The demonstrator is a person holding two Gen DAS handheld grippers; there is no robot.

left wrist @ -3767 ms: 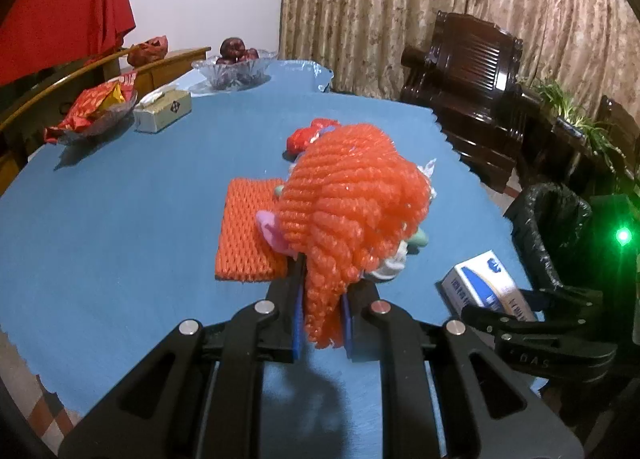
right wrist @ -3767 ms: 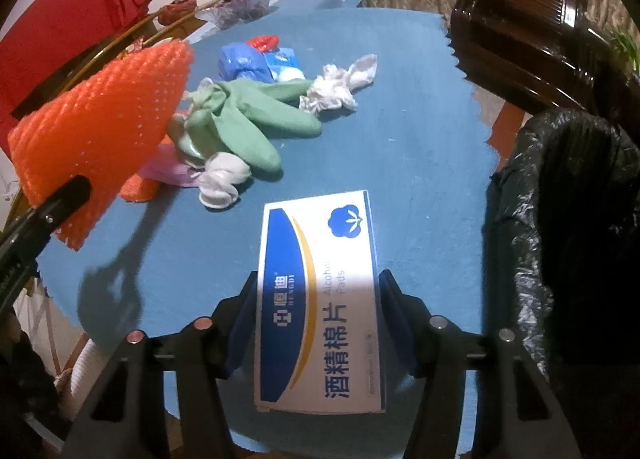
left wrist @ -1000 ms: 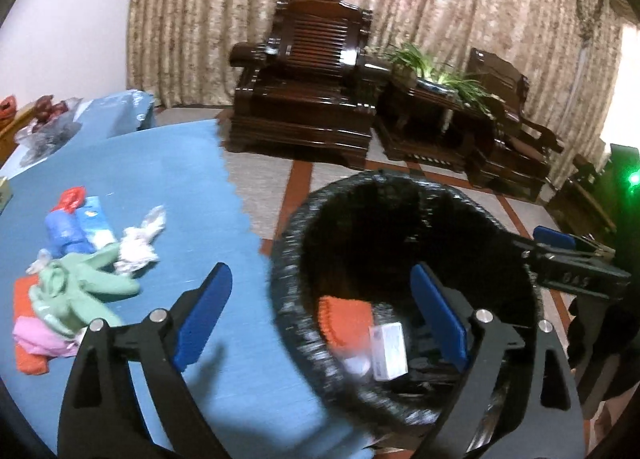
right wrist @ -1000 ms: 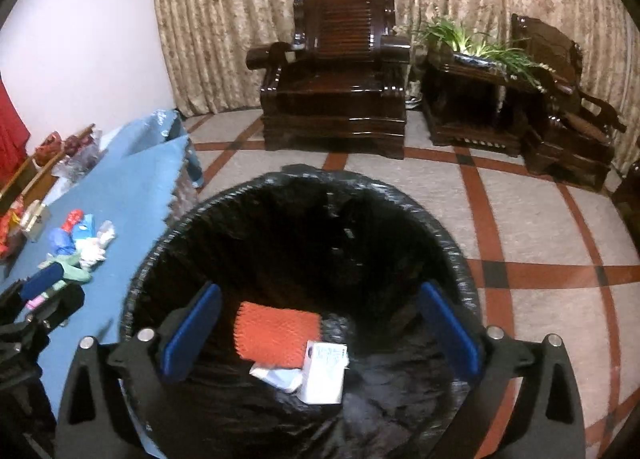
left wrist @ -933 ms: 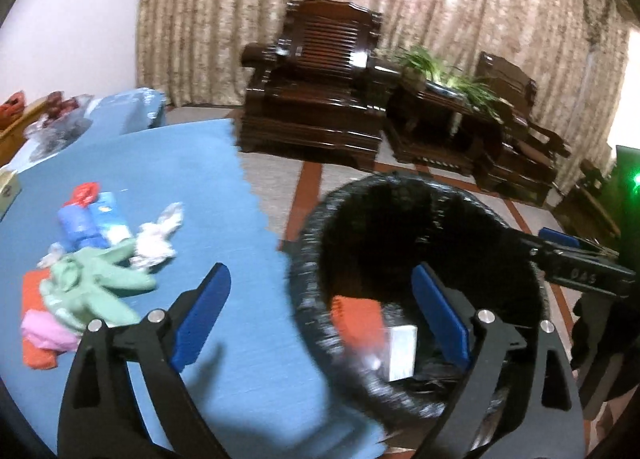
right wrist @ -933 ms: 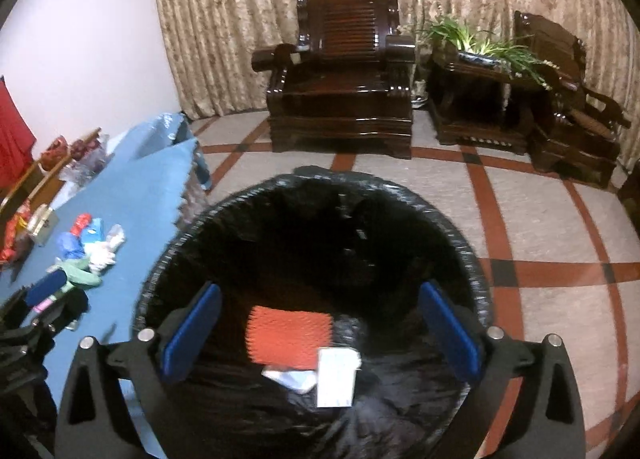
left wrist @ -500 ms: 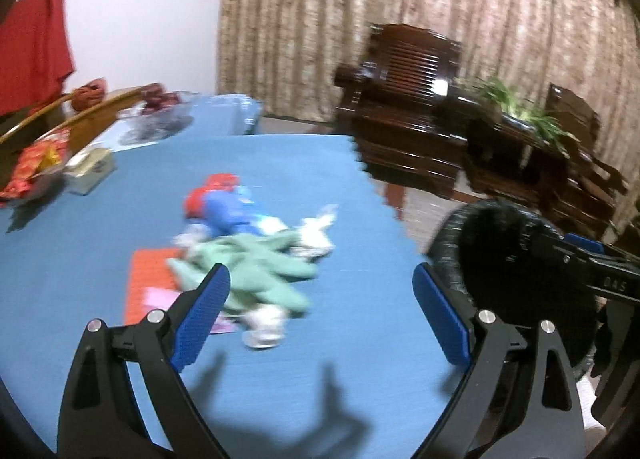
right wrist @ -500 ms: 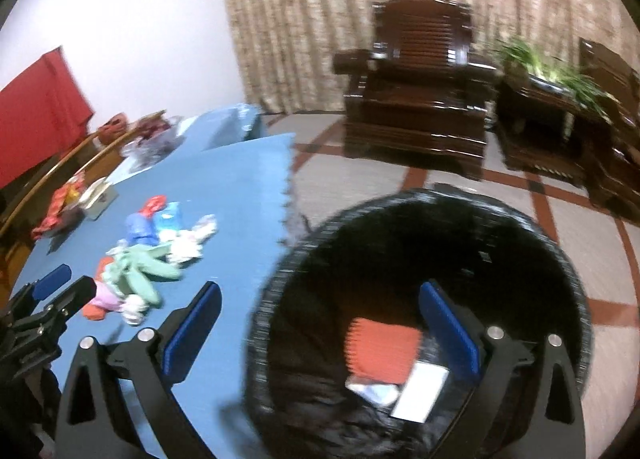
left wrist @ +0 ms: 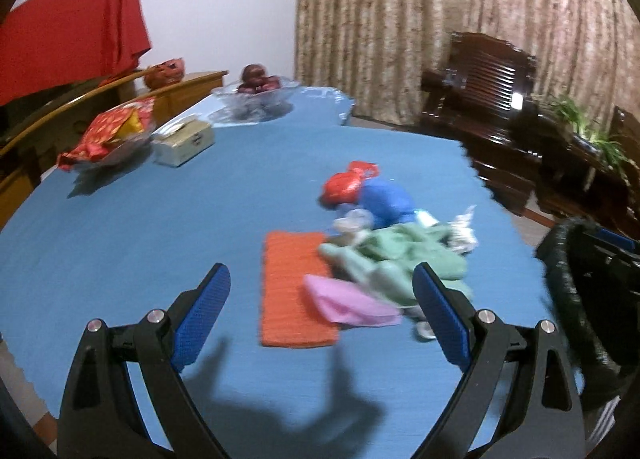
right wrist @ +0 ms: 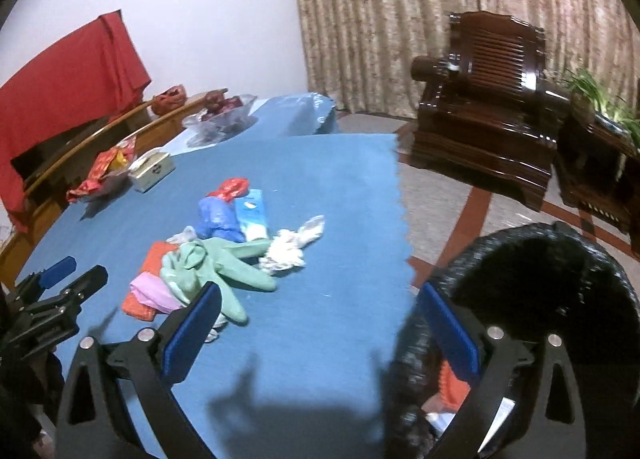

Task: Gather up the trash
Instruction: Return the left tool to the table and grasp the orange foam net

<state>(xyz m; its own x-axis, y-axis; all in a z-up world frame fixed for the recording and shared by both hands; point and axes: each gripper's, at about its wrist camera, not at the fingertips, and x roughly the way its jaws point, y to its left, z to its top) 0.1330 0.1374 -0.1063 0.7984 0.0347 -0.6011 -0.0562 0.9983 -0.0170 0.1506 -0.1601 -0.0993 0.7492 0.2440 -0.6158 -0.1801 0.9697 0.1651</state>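
Left wrist view: your left tongs [left wrist: 320, 309] stand wide apart with nothing between the ribbed blue pads [left wrist: 202, 311], hovering over the bench [left wrist: 120, 227], which is covered in a matte blue cloth with a pinked, zigzag edge. Directly ahead lies the trash pile. A flat rectangle of orange foam netting [left wrist: 290, 291] with a knobbly mesh surface sits nearest you. A soft pink crumpled piece [left wrist: 348, 303] overlaps its right edge. A limp pale-green rubber glove [left wrist: 396, 259] lies just beyond, fingers splayed. Behind it are a glossy blue wrapper [left wrist: 386, 199] and a crinkled red wrapper [left wrist: 346, 183], touching. A twisted white tissue wad [left wrist: 464, 231] sits at the glove's right.

Right wrist view: your right tongs [right wrist: 318, 331] are likewise spread wide and empty, straddling the bench edge and the bin [right wrist: 560, 259]. The bin stands just off the bench's right side, lined with wrinkled black plastic. A corner of orange netting and some white scraps show inside it, low between the pads; details are blurred. The left tongs appear at the far left of this view.

Far bench side: a cream tissue box [left wrist: 184, 141], a glass fruit bowl [left wrist: 256, 99], and a dish of red-wrapped snacks [left wrist: 108, 133].
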